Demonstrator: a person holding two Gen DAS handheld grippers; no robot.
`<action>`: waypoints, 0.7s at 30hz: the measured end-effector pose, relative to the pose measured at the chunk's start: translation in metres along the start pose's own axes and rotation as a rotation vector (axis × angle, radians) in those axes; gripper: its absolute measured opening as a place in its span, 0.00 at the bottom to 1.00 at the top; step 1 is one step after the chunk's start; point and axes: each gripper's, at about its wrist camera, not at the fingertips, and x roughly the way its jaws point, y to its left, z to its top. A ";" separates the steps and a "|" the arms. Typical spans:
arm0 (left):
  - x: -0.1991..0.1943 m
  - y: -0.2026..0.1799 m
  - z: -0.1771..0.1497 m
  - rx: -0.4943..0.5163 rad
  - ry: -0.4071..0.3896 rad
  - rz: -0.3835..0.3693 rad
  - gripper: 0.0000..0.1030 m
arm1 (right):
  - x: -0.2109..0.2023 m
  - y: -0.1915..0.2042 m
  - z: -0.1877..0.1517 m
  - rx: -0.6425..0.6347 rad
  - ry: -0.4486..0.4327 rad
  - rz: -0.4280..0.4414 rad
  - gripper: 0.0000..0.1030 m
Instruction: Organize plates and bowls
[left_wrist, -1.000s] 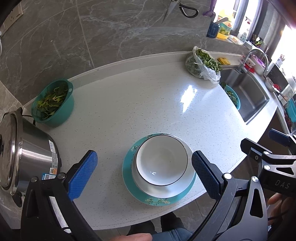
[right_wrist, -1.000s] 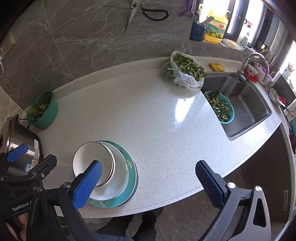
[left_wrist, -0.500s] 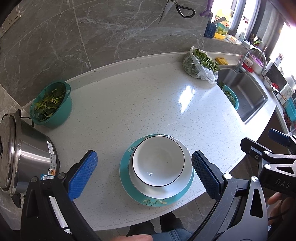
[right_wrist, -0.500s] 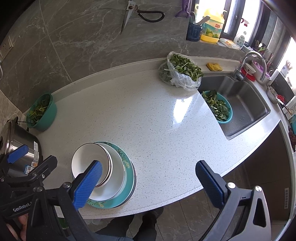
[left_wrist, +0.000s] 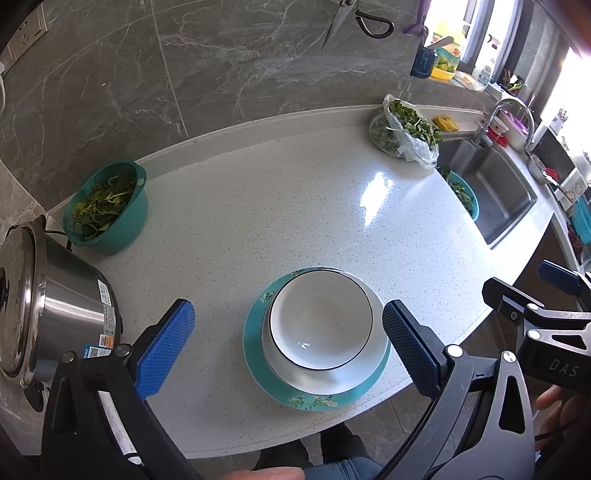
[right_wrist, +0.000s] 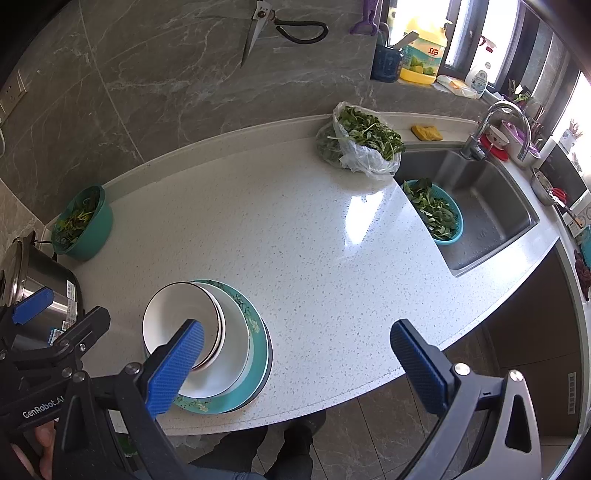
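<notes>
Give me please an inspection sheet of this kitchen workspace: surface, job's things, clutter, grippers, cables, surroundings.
Surface: white speckled countertop, glare patch near the sink.
Job's things: black-rimmed white bowl nested on a white plate, on a teal floral plate, near the front edge.
Clutter: teal colander of greens, bag of greens, steel cooker.
Grippers: left gripper open, above the stack; right gripper open, holding nothing.
Cables: one cord behind the cooker.
Surroundings: sink holding a blue basket of greens; scissors on the grey wall.
</notes>
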 end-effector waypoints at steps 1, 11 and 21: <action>0.000 0.000 0.000 -0.001 0.001 0.002 1.00 | 0.000 0.000 0.000 0.000 0.000 -0.001 1.00; -0.001 0.000 0.000 0.000 0.000 0.002 1.00 | 0.000 0.000 -0.003 0.006 0.002 -0.005 1.00; 0.006 0.001 0.000 -0.005 0.011 0.014 1.00 | 0.006 0.001 -0.004 0.003 0.019 -0.010 1.00</action>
